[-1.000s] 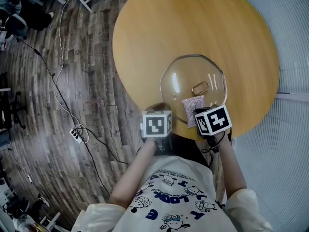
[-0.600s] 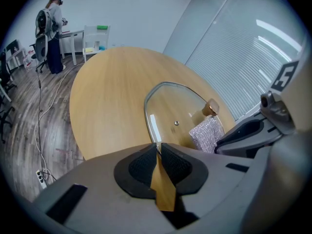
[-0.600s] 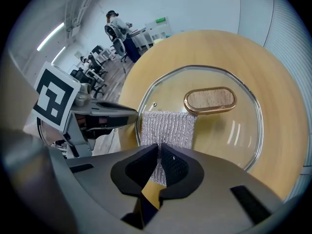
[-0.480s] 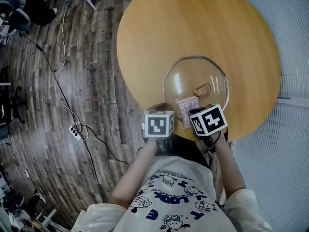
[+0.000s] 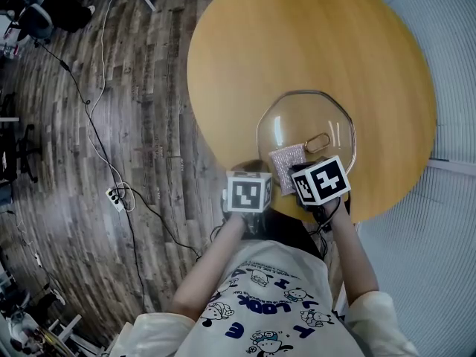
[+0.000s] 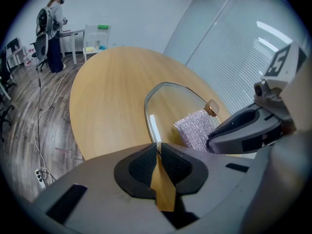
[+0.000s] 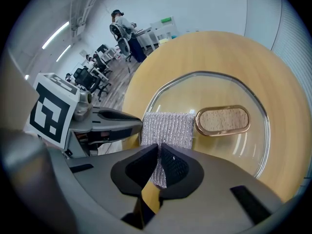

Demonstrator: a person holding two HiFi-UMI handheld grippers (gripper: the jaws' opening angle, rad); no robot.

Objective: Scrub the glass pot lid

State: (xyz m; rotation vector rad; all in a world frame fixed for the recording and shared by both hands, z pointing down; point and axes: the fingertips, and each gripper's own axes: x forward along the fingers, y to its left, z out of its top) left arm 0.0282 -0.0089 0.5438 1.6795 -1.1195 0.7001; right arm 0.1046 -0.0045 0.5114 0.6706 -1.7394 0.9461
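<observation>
A clear glass pot lid (image 5: 301, 125) with a gold oval handle (image 5: 317, 141) lies on the round wooden table (image 5: 297, 43), near the edge closest to me. My left gripper (image 6: 158, 146) is shut on the lid's metal rim (image 6: 148, 118) at its left side. My right gripper (image 7: 159, 147) is shut on a silvery scrub cloth (image 7: 168, 129), which lies flat on the glass just left of the handle (image 7: 223, 120). In the head view the cloth (image 5: 288, 158) shows between the two marker cubes. Each gripper's body is visible in the other's view.
The table edge runs just under both grippers. Dark plank floor (image 5: 111, 110) lies to the left with cables and a power strip (image 5: 115, 196). White blinds (image 5: 454, 65) close off the right. A person (image 6: 53, 28) stands at desks far behind.
The right gripper has slid the scrub cloth a little leftward over the glass, toward the left gripper. The left gripper has kept its hold on the rim.
</observation>
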